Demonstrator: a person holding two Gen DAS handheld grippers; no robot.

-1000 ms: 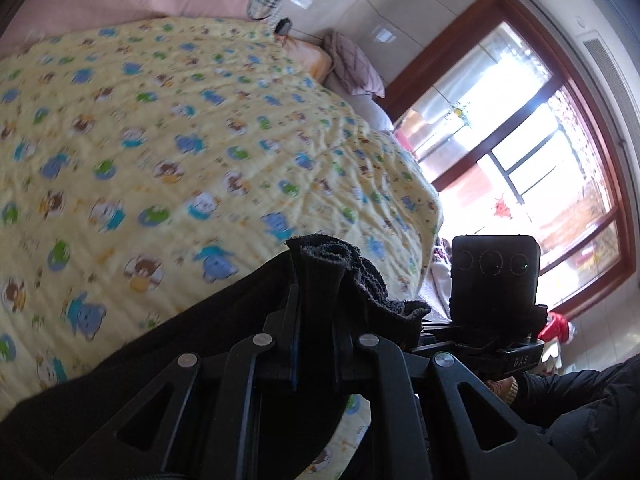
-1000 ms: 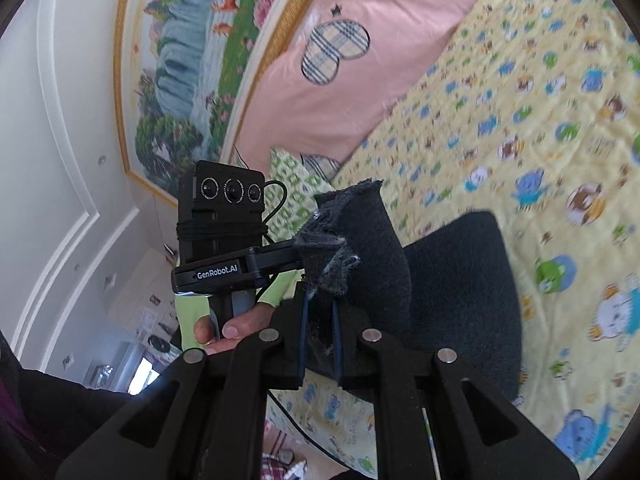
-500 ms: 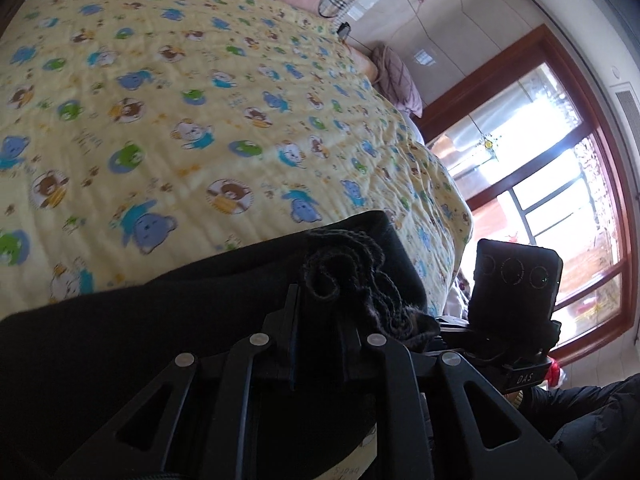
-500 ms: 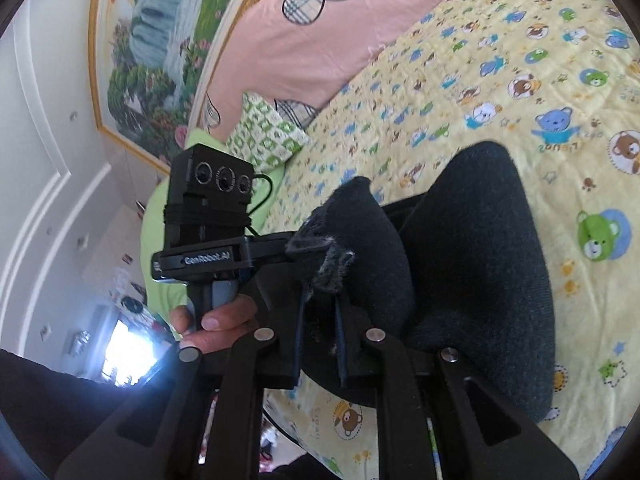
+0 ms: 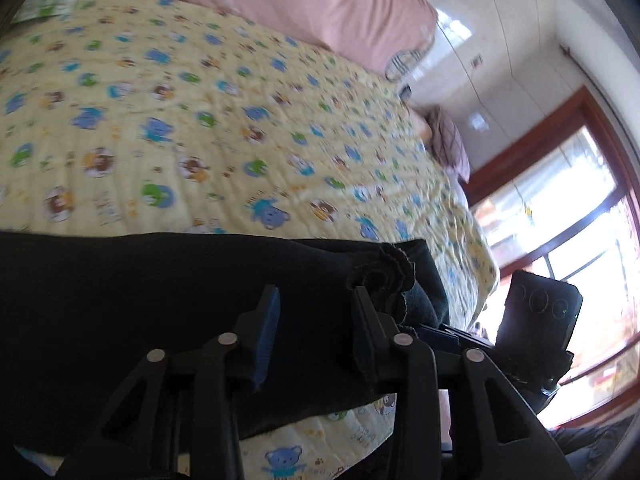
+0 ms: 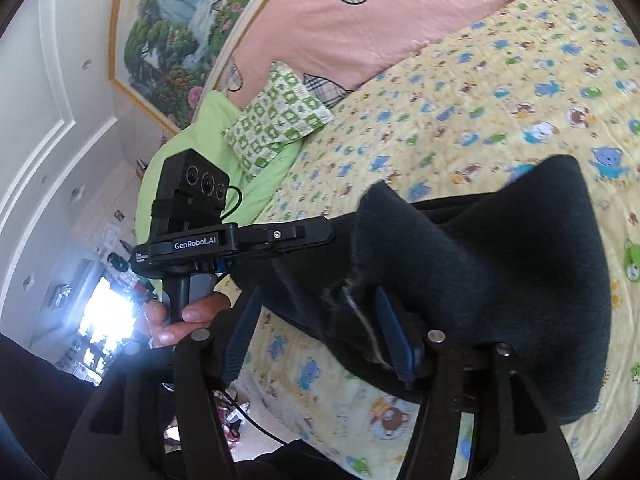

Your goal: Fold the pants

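Observation:
The black pants (image 5: 160, 304) lie on the yellow bear-print bedspread (image 5: 200, 140) near the bed's front edge, with a bunched hem (image 5: 384, 280) at their right end. My left gripper (image 5: 316, 300) is open, its jaws spread over the dark cloth. In the right wrist view the pants (image 6: 500, 280) lie folded over, with a frayed edge between my fingers. My right gripper (image 6: 316, 304) is open around that edge. The left gripper's body (image 6: 192, 240) shows there, held by a hand.
A pink pillow (image 5: 280, 0) and a green patterned pillow (image 6: 276, 116) lie at the head of the bed. A window with a red-brown frame (image 5: 580, 200) stands right of the bed. The right gripper's body (image 5: 536, 312) sits beside the pants' right end.
Both grippers were shut on the pants' edge and have opened. The cloth has dropped onto the bedspread and lies flatter. Both grippers have lowered toward the bed.

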